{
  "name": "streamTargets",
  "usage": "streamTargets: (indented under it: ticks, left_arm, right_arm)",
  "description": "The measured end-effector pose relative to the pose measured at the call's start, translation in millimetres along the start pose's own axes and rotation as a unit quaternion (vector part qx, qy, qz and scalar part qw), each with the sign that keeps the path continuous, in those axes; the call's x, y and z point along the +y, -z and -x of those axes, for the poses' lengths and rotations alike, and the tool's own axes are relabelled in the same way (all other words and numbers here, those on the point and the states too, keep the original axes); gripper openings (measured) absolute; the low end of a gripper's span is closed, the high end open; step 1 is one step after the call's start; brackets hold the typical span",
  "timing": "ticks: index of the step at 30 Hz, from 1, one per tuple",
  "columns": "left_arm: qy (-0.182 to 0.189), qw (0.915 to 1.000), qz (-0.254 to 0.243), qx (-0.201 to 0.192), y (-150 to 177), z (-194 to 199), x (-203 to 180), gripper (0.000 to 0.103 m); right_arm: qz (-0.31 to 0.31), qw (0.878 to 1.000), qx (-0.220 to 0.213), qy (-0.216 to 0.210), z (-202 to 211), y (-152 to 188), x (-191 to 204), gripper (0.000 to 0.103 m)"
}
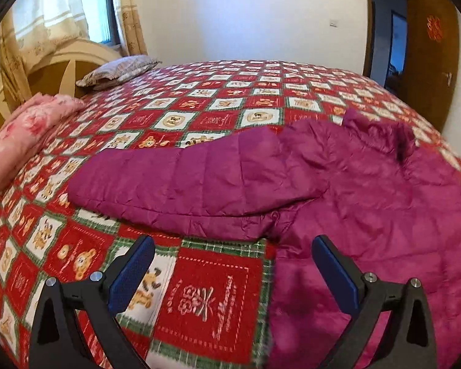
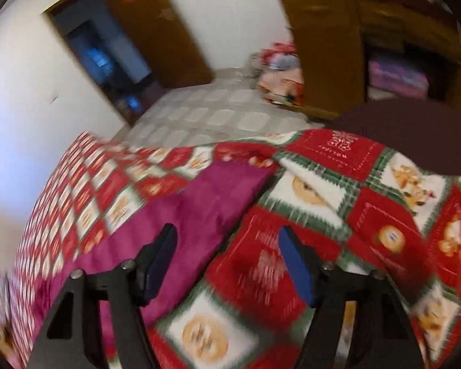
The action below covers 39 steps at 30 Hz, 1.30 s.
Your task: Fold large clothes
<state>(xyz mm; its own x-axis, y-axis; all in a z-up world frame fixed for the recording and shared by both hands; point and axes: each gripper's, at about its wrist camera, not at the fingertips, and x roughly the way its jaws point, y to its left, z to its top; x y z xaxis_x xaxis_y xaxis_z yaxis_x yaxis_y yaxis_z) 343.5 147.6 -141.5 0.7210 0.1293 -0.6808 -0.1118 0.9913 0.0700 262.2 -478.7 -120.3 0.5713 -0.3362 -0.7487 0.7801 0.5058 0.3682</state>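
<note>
On the bed's red, white and green checked bear-print quilt (image 1: 206,295), a magenta quilted puffer jacket (image 1: 338,178) lies spread at the right, one sleeve reaching left. The left gripper (image 1: 233,272) and right gripper (image 2: 227,261) hover over it, jaws apart and empty. A folded pink floral blanket (image 1: 24,135) and striped grey pillow (image 1: 120,69) lie far left, well apart.
</note>
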Motion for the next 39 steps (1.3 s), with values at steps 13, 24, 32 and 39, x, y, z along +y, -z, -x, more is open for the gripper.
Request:
streamTargets:
  ticks: [13, 24, 32, 39]
  left_arm:
    - [0.014, 0.9968, 0.052, 0.06, 23, -44, 8, 0.102]
    - [0.04, 0.9938, 0.085, 0.058, 28, -43, 17, 0.102]
    - [0.054, 0.9922, 0.1, 0.052, 30, -42, 22, 0.102]
    - [0.067, 0.9907, 0.109, 0.044, 32, -42, 27, 0.102]
  right_arm:
    - [0.071, 0.994, 0.008, 0.081, -58, -5, 17, 0.01]
    - [0.248, 0.963, -0.104, -0.018, 67, 21, 137, 0.008]
    - [0.362, 0.899, -0.061, -0.237, 149, 145, 272, 0.008]
    - [0.38, 0.873, 0.038, -0.303, 110, 269, 326, 0.008]
